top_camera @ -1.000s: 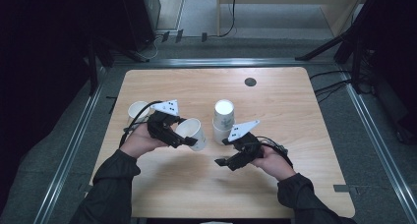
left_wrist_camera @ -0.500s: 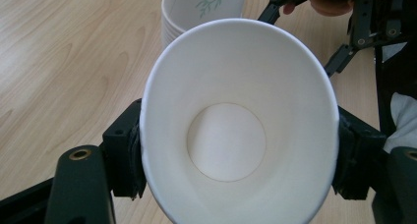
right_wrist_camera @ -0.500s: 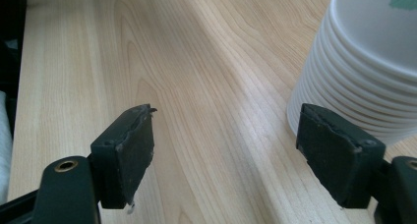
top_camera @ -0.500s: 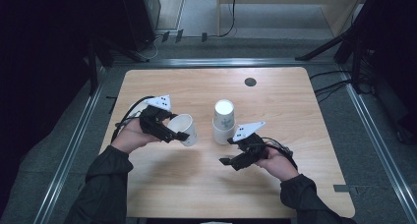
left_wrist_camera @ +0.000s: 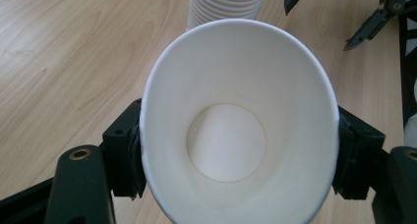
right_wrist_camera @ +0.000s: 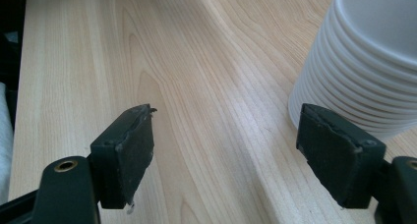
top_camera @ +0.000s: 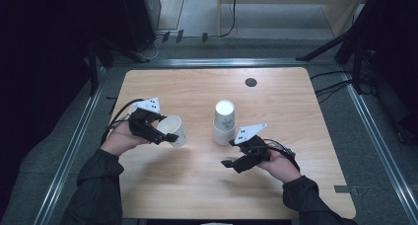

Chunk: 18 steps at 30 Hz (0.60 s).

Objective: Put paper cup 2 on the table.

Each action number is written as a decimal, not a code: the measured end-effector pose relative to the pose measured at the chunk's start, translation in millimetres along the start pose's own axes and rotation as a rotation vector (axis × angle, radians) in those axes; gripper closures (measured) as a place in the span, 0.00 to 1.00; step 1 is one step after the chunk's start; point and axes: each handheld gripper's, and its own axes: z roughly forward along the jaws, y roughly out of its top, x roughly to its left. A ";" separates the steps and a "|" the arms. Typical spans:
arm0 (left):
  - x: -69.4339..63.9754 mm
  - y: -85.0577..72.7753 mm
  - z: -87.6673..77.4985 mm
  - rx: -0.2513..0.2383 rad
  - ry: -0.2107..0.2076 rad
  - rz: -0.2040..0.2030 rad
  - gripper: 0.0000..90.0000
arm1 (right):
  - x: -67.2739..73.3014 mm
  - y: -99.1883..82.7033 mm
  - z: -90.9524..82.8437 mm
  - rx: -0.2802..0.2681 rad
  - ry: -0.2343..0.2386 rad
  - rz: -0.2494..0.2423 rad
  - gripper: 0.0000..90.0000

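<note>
Our left fingers (left_wrist_camera: 236, 160) pinch a cup (left_wrist_camera: 238, 121) lying sideways, mouth probably toward the stack (top_camera: 224, 122); right fingers (right_wrist_camera: 241, 150), spread, sit nearer it

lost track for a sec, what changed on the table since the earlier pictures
The left hand-held gripper, shut on the single white paper cup, carried it leftward, away from the upside-down stack of white paper cups. The right hand-held gripper stayed open and empty near the stack, which did not move on the light wooden table.
</note>
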 end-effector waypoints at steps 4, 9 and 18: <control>0.7 -6.1 -2.3 0.014 0.020 0.011 0.28 | -0.6 -0.3 -0.7 0.001 -0.004 0.000 0.25; 1.6 -13.8 -4.6 0.025 0.041 0.019 0.28 | -0.9 -0.8 0.4 0.010 0.002 -0.001 0.25; 2.3 -27.7 -9.2 0.032 0.043 -0.001 0.28 | -0.4 0.8 3.5 0.036 0.015 -0.016 0.25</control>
